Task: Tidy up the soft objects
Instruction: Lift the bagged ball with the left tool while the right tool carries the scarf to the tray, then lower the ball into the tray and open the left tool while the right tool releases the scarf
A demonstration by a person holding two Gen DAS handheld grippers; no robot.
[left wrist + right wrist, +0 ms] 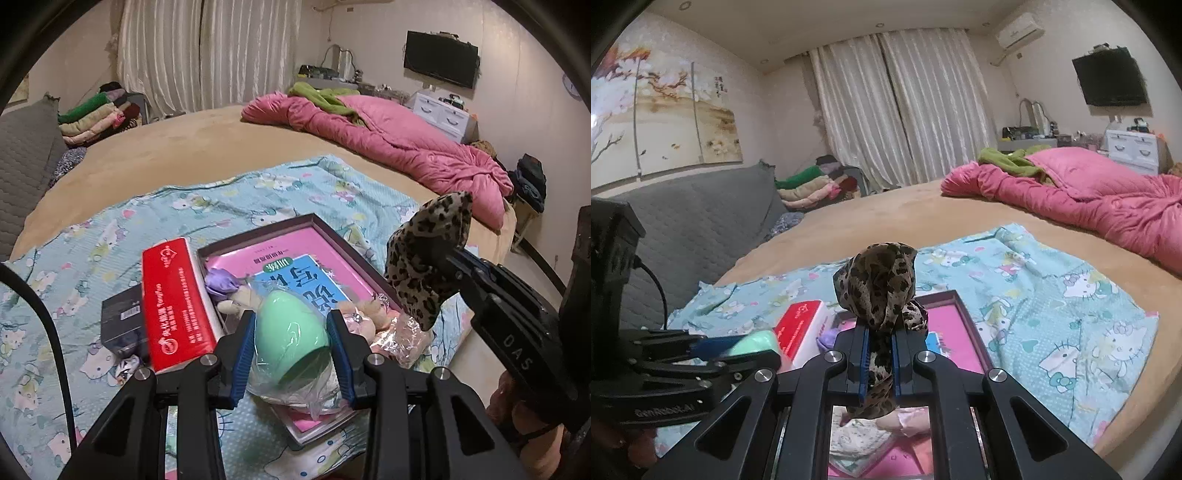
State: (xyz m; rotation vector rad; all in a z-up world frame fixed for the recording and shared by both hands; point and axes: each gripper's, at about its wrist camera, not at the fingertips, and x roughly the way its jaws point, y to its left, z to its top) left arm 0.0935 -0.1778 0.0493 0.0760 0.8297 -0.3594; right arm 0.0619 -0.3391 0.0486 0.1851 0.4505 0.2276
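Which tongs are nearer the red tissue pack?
Left. The left tongs, holding the green egg, sit right beside the red tissue pack. The right tongs, shut on the leopard cloth, are farther off on the box's other side.

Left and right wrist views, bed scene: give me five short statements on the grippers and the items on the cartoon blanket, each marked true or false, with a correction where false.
1. The left gripper holds a mint-green egg-shaped object wrapped in clear plastic. True.
2. The right gripper is open and empty. False: it is shut on a leopard-print cloth.
3. The red tissue pack lies inside the open shallow box. False: it sits just outside the box's left wall.
4. A pink quilt lies bunched on the bed beyond the cartoon blanket. True.
5. The shallow box is empty. False: it holds a pink and blue booklet and small plush toys.
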